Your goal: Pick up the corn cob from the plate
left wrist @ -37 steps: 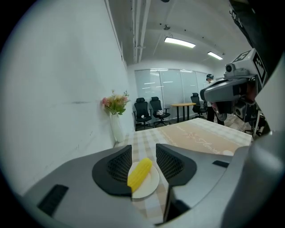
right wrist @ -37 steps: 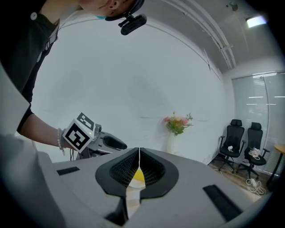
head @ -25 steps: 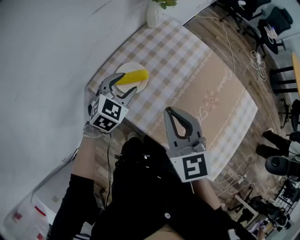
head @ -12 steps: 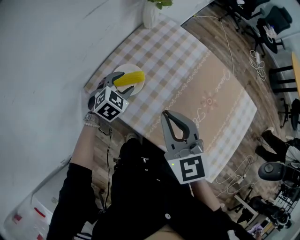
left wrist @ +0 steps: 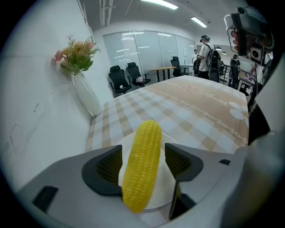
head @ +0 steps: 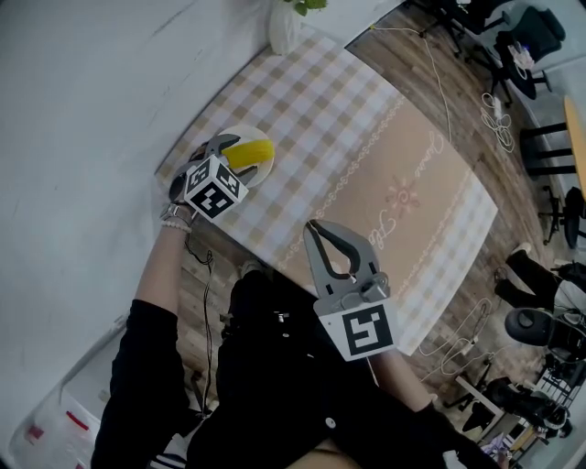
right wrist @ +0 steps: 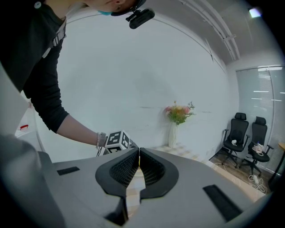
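A yellow corn cob (head: 251, 152) lies on a small white plate (head: 266, 168) near the left corner of the table. My left gripper (head: 233, 158) is lowered over the plate, pointing steeply down. In the left gripper view the corn cob (left wrist: 143, 147) lies lengthwise between the jaws of the left gripper (left wrist: 142, 155), over the plate (left wrist: 165, 185). Those jaws have just been opening and stand wide; a gap shows at the right pad (left wrist: 178, 160). My right gripper (head: 318, 229) hovers at the table's near edge, shut and empty, as the right gripper view (right wrist: 139, 153) also shows.
A checked cloth covers the table (head: 385, 156). A white vase with flowers (head: 282, 26) stands at the far corner by the wall. Office chairs and cables (head: 499, 101) fill the floor to the right. People (left wrist: 207, 49) stand far off in the room.
My left gripper has sunk toward the plate and tilted further down, so its jaws now straddle the corn. The right gripper has stayed in place.
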`<action>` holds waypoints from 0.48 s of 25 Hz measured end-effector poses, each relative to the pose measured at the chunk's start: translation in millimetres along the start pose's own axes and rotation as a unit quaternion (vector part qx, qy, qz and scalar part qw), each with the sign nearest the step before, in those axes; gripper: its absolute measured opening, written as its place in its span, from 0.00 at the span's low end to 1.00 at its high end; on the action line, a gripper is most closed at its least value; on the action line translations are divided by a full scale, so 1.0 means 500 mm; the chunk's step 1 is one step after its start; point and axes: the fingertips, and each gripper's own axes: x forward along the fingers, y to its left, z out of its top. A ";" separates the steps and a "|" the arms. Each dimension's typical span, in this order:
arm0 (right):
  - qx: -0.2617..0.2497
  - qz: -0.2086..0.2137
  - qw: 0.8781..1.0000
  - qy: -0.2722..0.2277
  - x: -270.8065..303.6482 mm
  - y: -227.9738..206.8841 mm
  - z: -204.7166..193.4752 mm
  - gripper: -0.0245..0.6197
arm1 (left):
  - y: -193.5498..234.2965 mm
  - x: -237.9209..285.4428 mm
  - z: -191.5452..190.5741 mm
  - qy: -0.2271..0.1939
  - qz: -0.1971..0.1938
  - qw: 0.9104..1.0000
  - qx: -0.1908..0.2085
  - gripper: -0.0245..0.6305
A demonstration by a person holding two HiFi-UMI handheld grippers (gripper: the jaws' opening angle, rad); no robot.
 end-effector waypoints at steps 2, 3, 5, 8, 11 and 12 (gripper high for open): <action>0.001 0.001 1.000 0.003 0.001 0.000 -0.004 0.10 | -0.001 0.008 0.001 -0.004 -0.014 1.000 -0.004 0.48; 0.001 0.002 1.000 0.004 0.002 -0.001 -0.006 0.10 | -0.002 0.011 0.001 -0.005 -0.020 1.000 -0.007 0.48; 0.001 0.002 1.000 0.005 0.004 -0.003 -0.008 0.10 | -0.002 0.018 -0.004 -0.004 -0.028 1.000 -0.014 0.49; 0.006 0.002 1.000 0.007 0.005 -0.008 -0.013 0.10 | 0.005 0.025 -0.011 0.002 -0.034 0.999 -0.019 0.49; 0.005 0.003 1.000 0.007 0.009 -0.012 -0.016 0.10 | 0.008 0.033 -0.008 0.010 -0.045 0.999 -0.011 0.49; 0.006 0.004 1.000 0.008 0.009 -0.011 -0.017 0.10 | 0.009 0.035 -0.007 0.013 -0.049 0.999 -0.006 0.49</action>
